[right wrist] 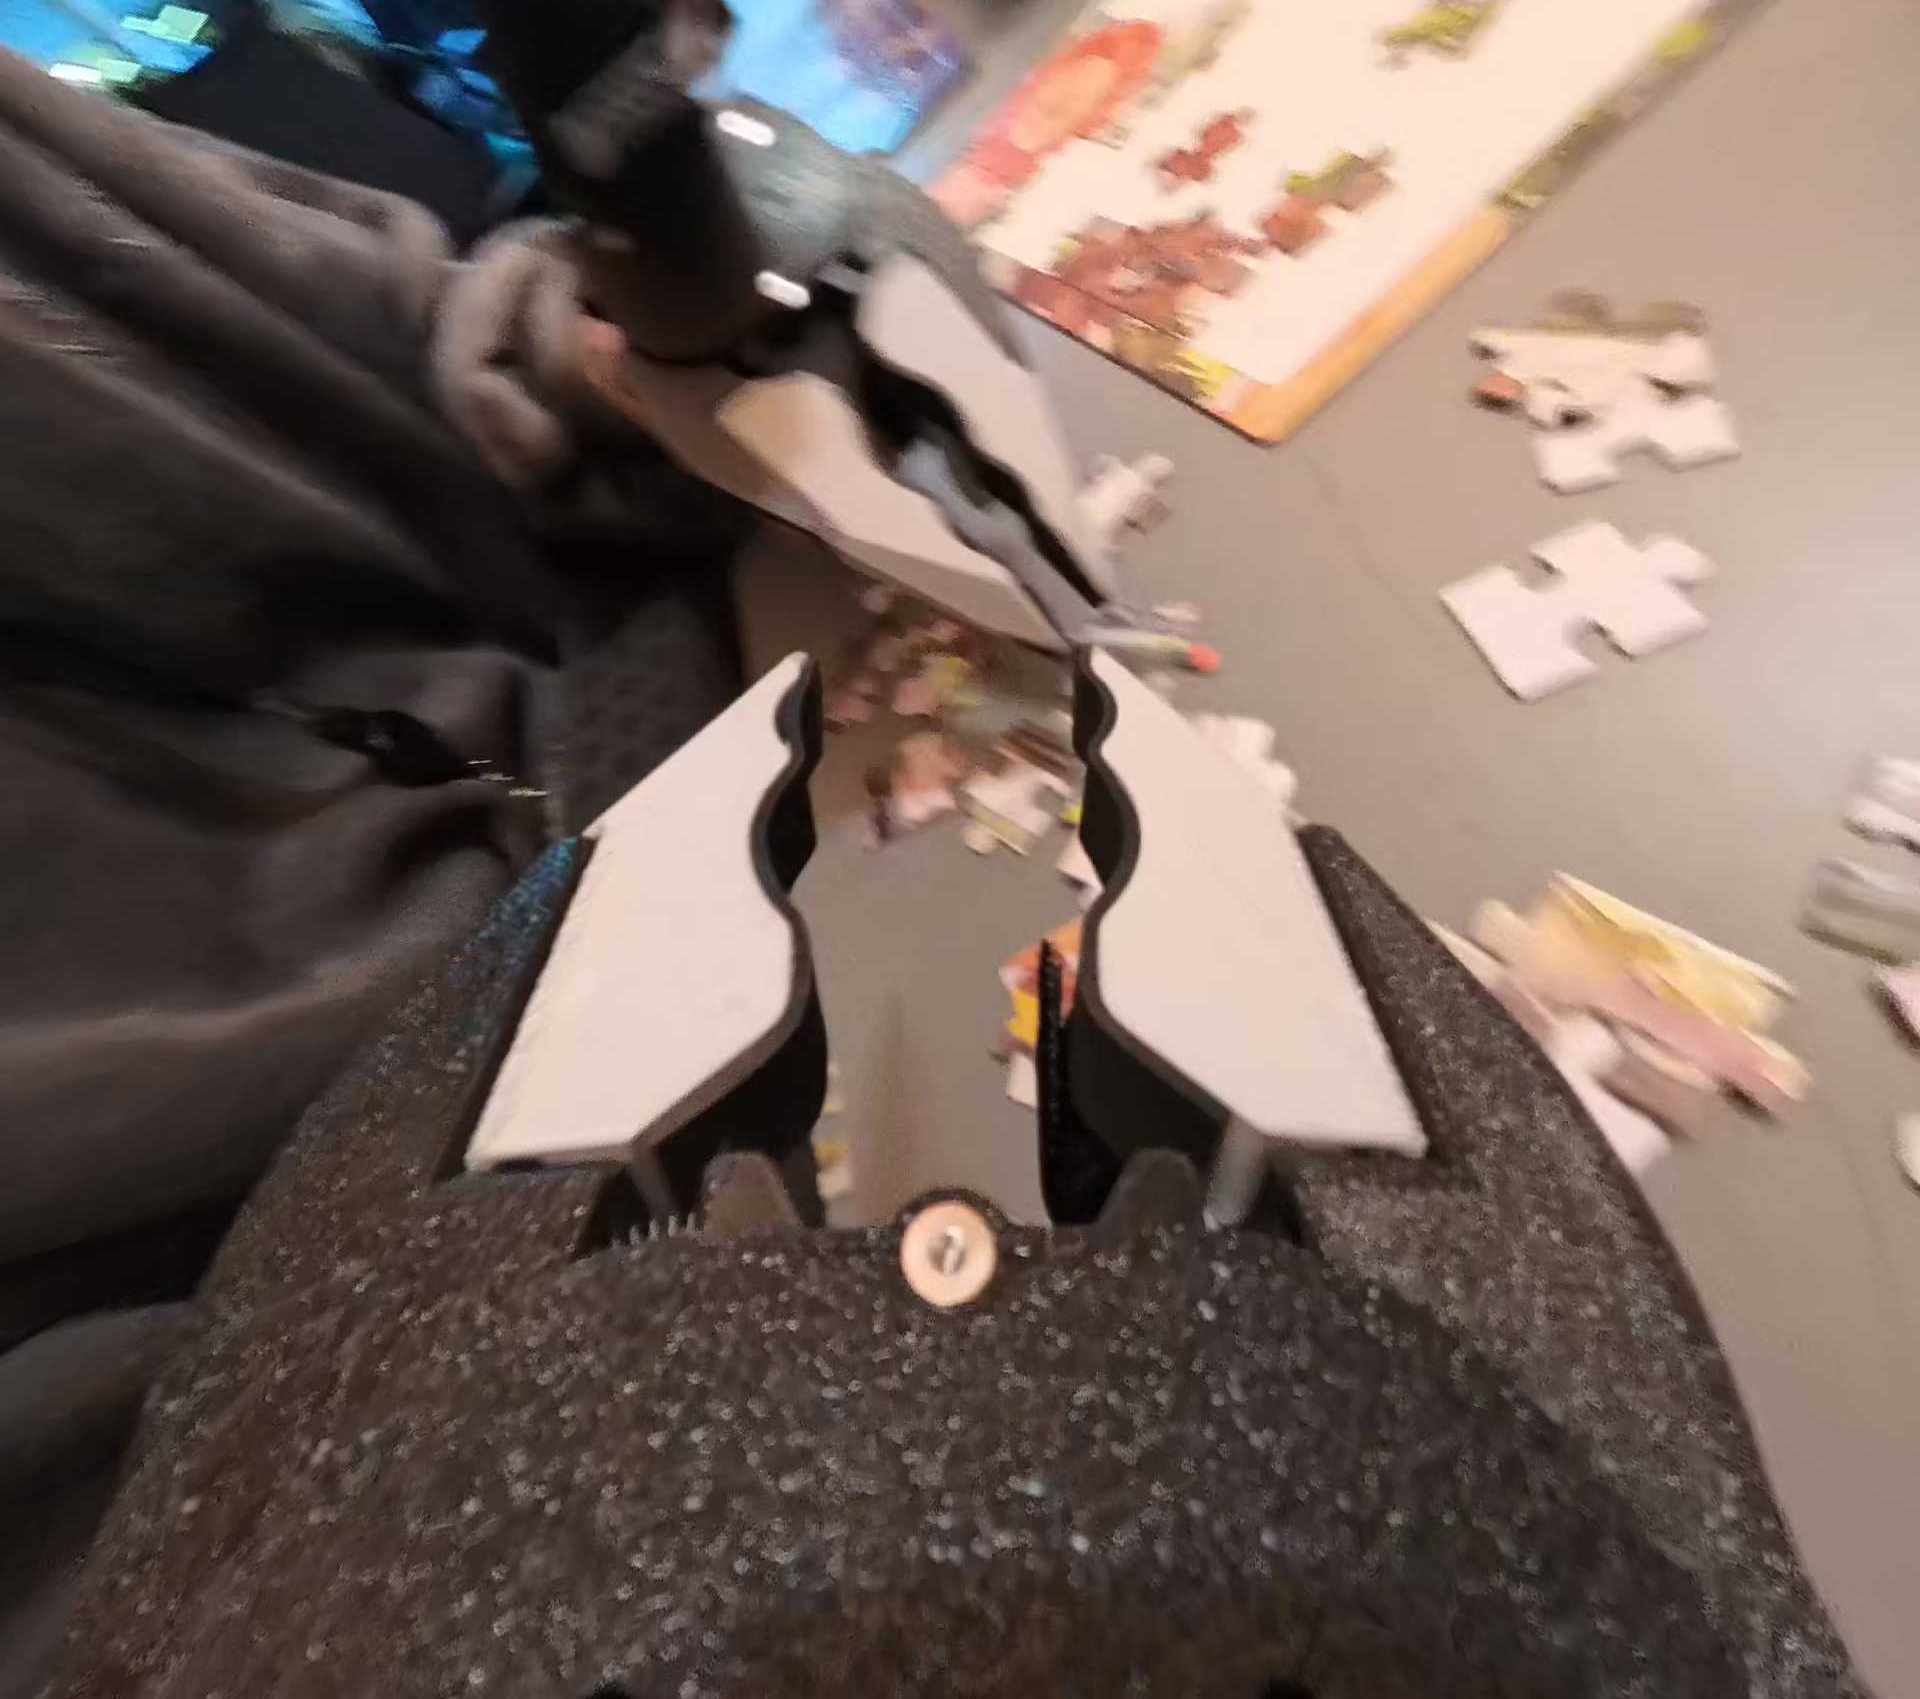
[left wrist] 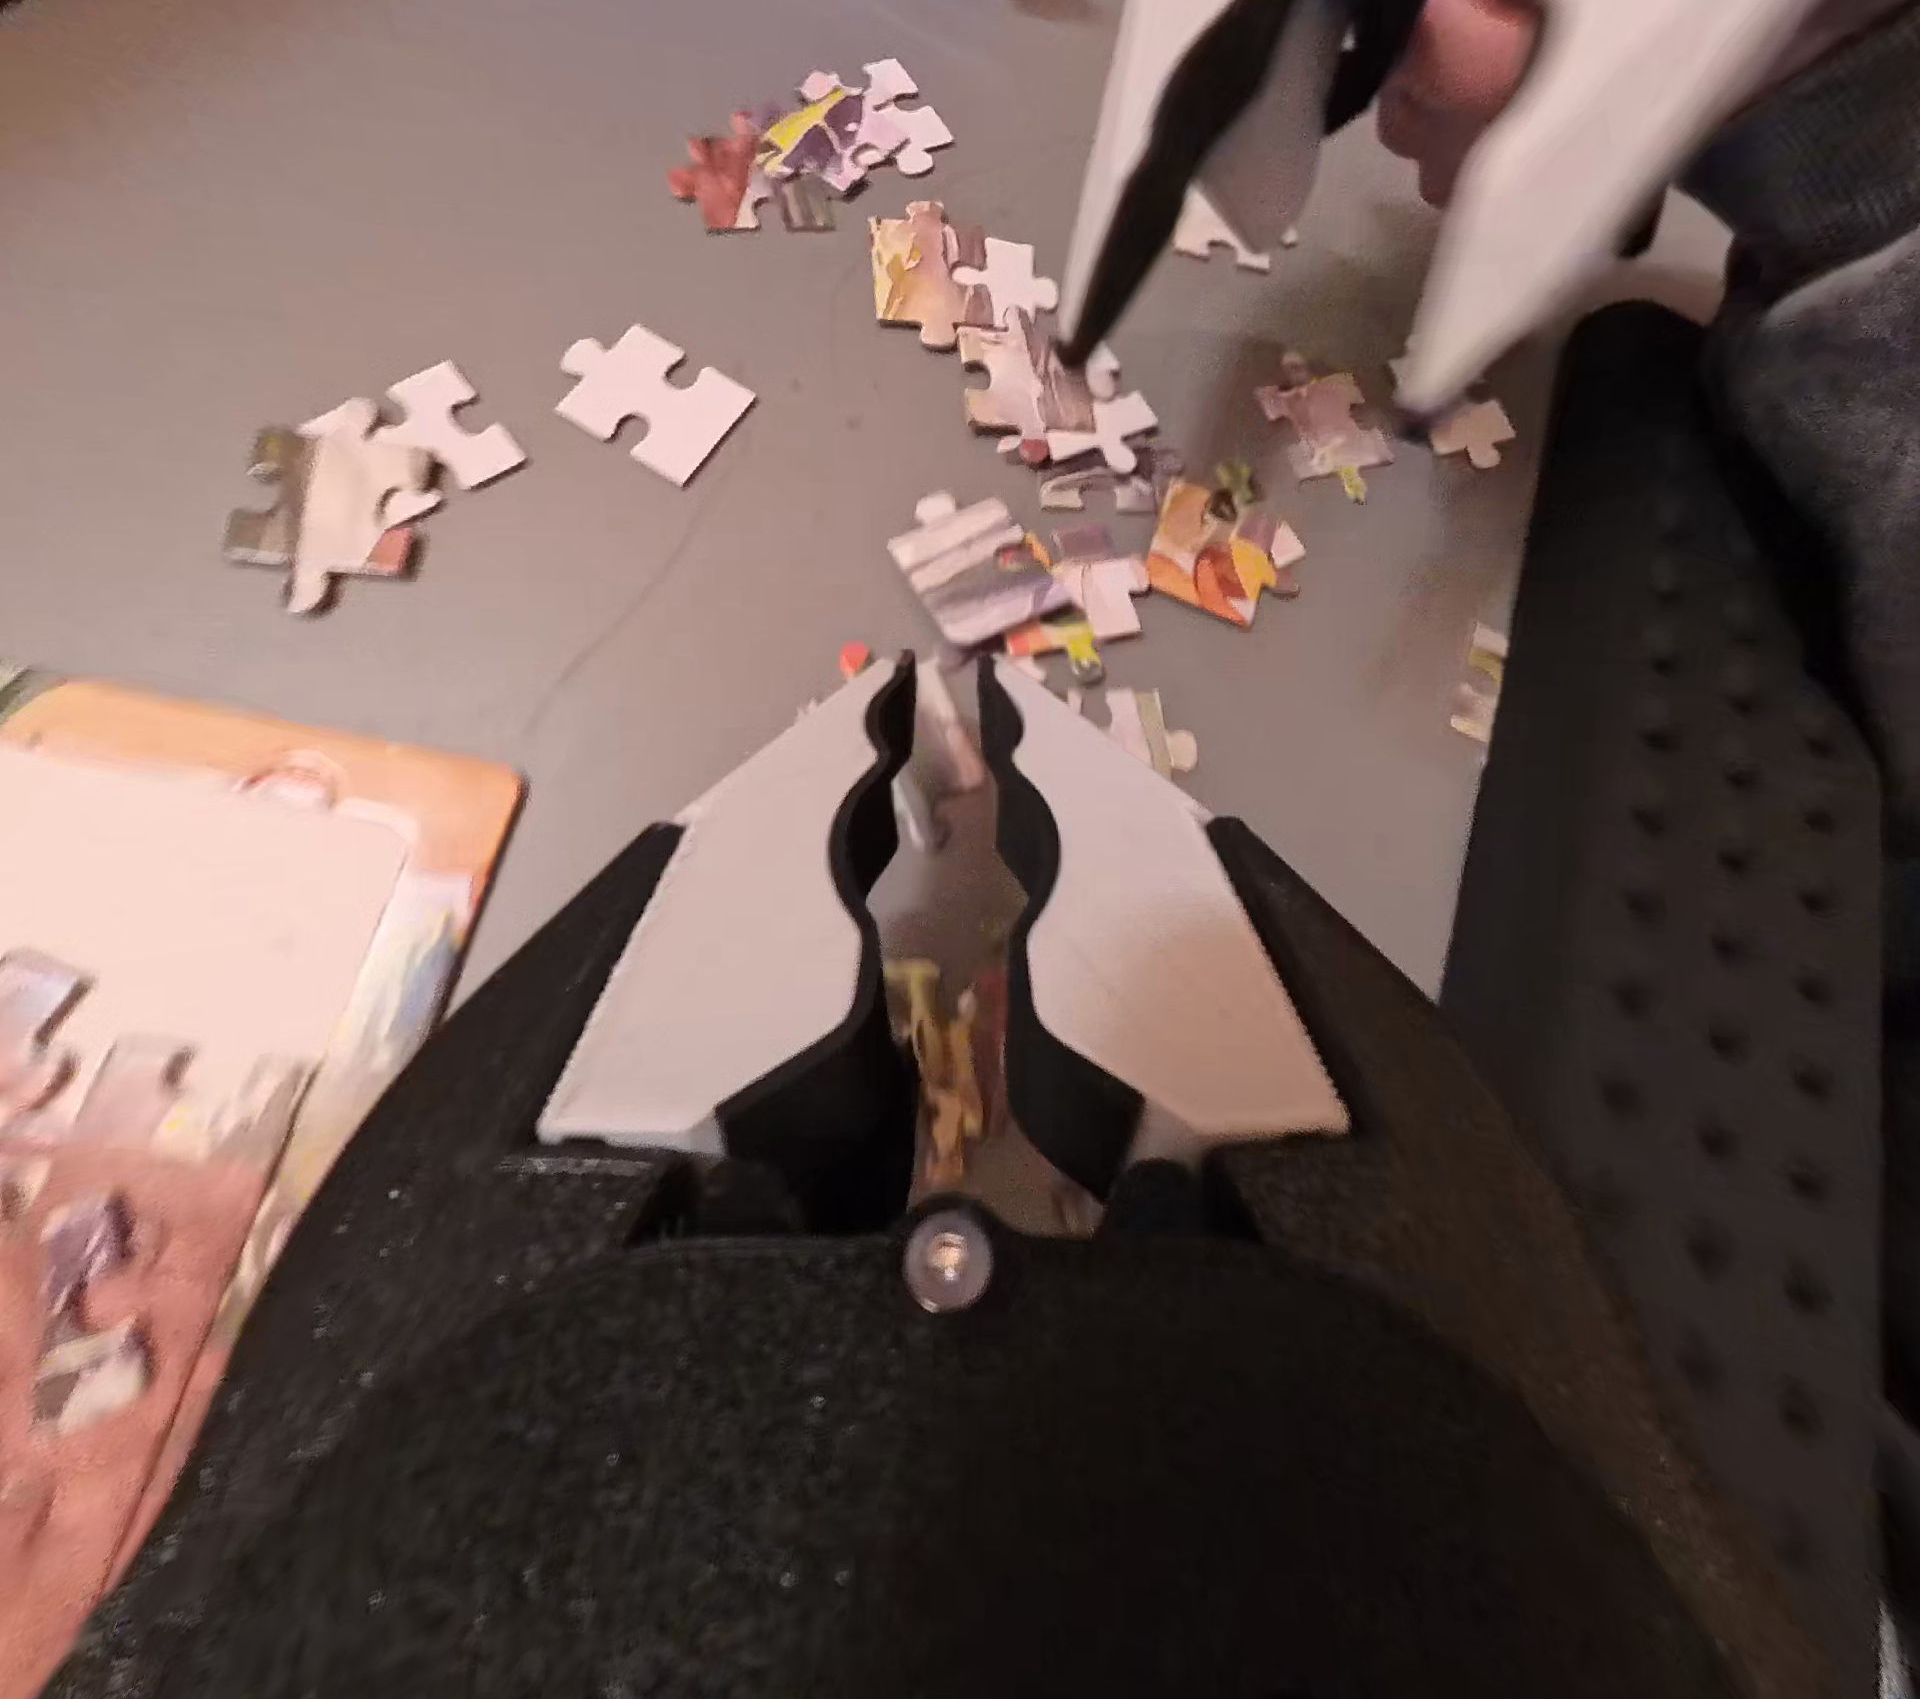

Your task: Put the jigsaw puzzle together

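I am working through the middle of the build: the orange-bordered cardboard puzzle tray (right wrist: 1382, 361) is lying on the grey worktop (left wrist: 416, 195) with only scattered patches of its picture filled in and most of its pale backing bare, so a good deal is left to do, by my judgement. My left gripper (left wrist: 945, 673) is carrying a thin cardboard jigsaw piece (right wrist: 1143, 650) edge-on, its jaws nearly together and pinching the piece at the very tips; in the right wrist view that piece is sticking out beyond the tips with a small red corner showing. My right gripper (right wrist: 945, 693) is hovering with its jaws well apart and nothing between them; in the left wrist view its tips are coming down on the heap of loose colourful jigsaw pieces (left wrist: 1091, 506), one tip touching or almost touching a pale piece, though the blur is keeping me from telling which. A white face-down piece (left wrist: 655, 402) is lying apart from the heap, nearer the tray. The next move, as I judge it, is calling for me to swing the held piece over to the tray, turn it flat and find the gap its printing matches, while the right jaws are closing on a single piece without dragging its neighbours along.
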`<state>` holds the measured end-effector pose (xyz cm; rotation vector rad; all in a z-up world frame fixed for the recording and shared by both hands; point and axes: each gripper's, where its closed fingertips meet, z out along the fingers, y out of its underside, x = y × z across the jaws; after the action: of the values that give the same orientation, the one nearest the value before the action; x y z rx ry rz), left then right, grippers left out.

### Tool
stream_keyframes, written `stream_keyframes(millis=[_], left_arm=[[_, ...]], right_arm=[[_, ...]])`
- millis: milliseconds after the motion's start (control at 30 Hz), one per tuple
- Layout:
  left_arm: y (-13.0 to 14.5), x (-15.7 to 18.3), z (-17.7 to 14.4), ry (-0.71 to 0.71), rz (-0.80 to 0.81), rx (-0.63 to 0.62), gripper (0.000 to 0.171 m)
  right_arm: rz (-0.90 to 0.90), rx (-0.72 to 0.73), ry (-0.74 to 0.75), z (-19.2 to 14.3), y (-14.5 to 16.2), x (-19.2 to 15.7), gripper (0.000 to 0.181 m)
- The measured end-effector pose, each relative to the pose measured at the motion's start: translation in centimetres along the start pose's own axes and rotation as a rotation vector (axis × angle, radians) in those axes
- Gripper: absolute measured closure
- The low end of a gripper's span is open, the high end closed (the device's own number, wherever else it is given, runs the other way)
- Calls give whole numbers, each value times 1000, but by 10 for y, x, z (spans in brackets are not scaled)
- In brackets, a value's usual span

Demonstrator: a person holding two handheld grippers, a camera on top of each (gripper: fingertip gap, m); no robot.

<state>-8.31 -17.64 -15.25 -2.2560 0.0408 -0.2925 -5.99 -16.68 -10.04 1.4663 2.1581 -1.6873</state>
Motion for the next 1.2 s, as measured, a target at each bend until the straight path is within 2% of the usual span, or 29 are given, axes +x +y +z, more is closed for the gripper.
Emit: stream_keyframes(millis=[100, 233, 333, 433, 567, 667, 833, 933, 1033, 1133, 1200], left_arm=[[10, -5, -23, -33, -14, 14, 160], [17, -12, -26, -67, 2, 7, 159], [16, -18, -26, -99, 20, 8, 158], [16, -25, -33, -126, 12, 28, 158], [20, -34, -45, -139, -64, 54, 158], [25, -40, -52, -154, -150, 55, 158], [31, -39, -60, -127, -233, 53, 157], [29, -33, -65, -88, -253, 63, 155], [21, -23, -76, -3, -320, 116, 148], [6, -21, -95, 104, -479, 215, 127], [-2, -27, -114, 159, -579, 300, 125]], right_arm=[[42, -109, 221, -3, 22, 41, 132], [-60, -265, 373, 8, 40, 57, 125], [-60, -301, 458, 11, 40, 66, 125], [-66, -358, 499, 15, 52, 68, 126], [-112, -380, 509, 22, 52, 64, 134], [-151, -422, 529, 24, 54, 61, 146], [-190, -413, 543, 28, 53, 56, 147], [-199, -366, 545, 29, 42, 47, 147], [-266, -285, 549, 38, 14, 28, 147], [-385, -181, 562, 63, -27, 3, 147], [-466, -153, 548, 89, -47, -15, 147]])
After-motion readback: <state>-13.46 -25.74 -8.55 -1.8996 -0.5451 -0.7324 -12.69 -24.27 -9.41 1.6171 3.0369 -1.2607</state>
